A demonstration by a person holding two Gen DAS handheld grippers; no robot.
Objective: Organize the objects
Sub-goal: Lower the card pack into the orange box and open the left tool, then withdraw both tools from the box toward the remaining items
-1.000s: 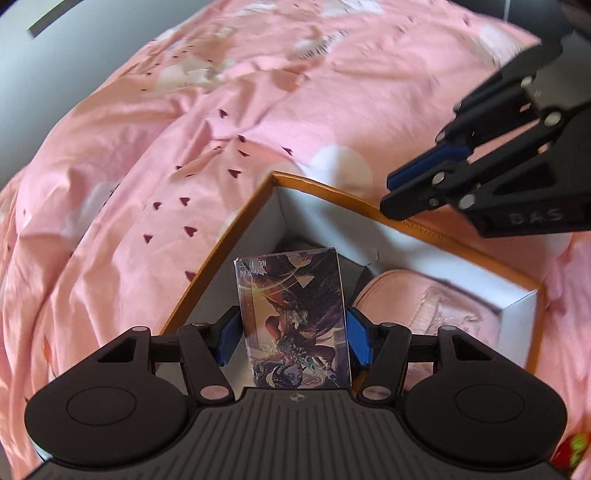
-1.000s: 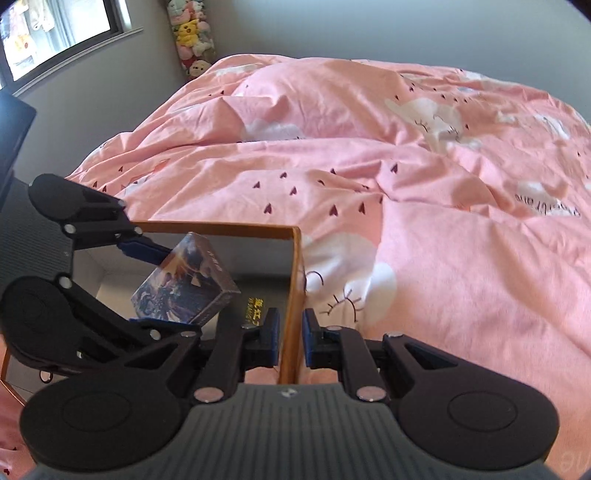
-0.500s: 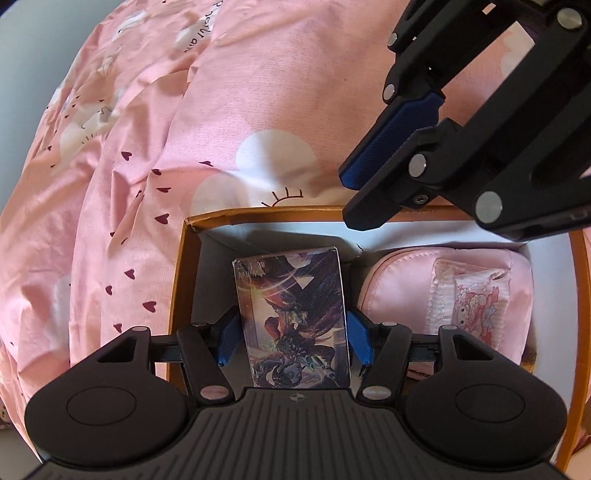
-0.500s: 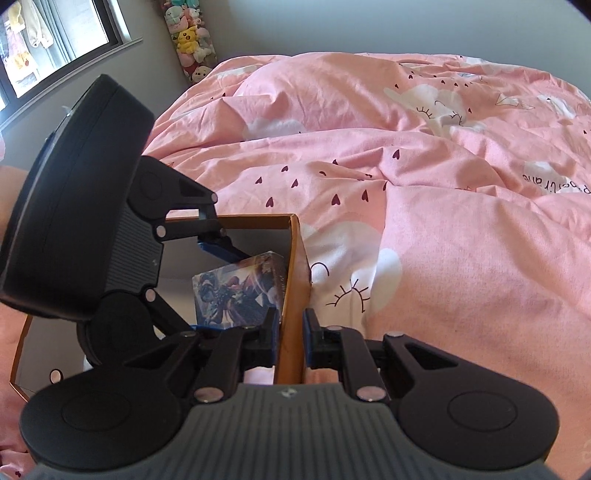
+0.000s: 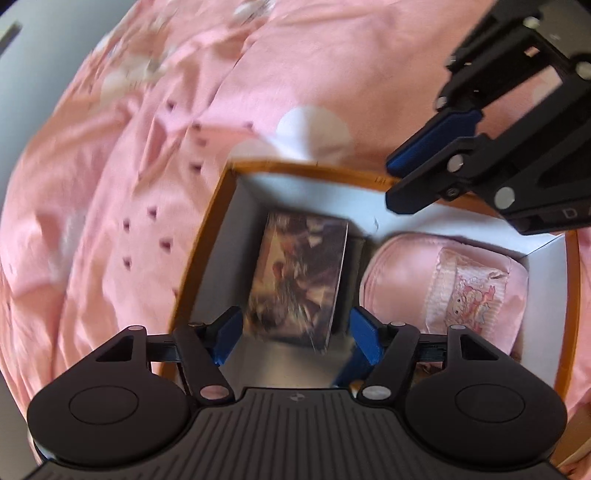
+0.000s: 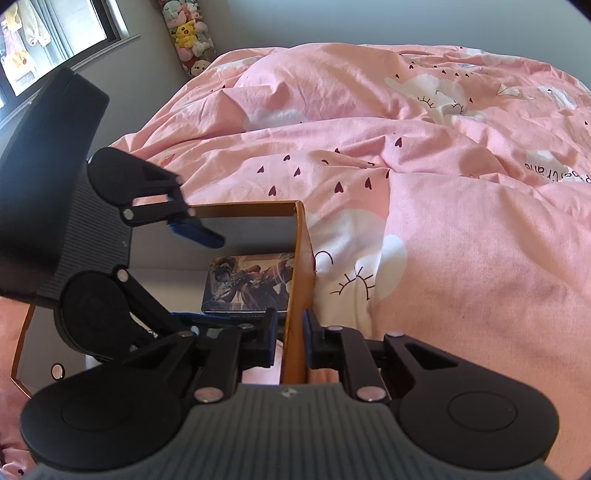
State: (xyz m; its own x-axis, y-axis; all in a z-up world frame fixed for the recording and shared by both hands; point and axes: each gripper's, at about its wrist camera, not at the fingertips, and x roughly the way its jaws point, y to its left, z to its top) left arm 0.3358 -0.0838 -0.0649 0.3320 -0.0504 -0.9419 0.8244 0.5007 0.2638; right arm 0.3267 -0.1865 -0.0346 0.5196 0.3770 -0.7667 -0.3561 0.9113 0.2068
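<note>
Left tongs (image 5: 295, 334) opening above card box (image 5: 301, 280)

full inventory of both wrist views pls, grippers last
storage box: 1, orange rim, white inside, open, on the bed
card box: 1, dark illustrated print, inside the storage box at its left side, blurred in the left view
pouch: 1, pink with a cartoon patch, inside the storage box, right of the card box
duvet: 1, pink with hearts and white clouds, covers the bed
plush toys: several, mixed colours, stacked in the far corner
window: 1, upper left of the right view
left gripper: 1, black with blue pads, jaws opening, card box between them, untouched
right gripper: 1, black, shut on the storage box wall
</note>
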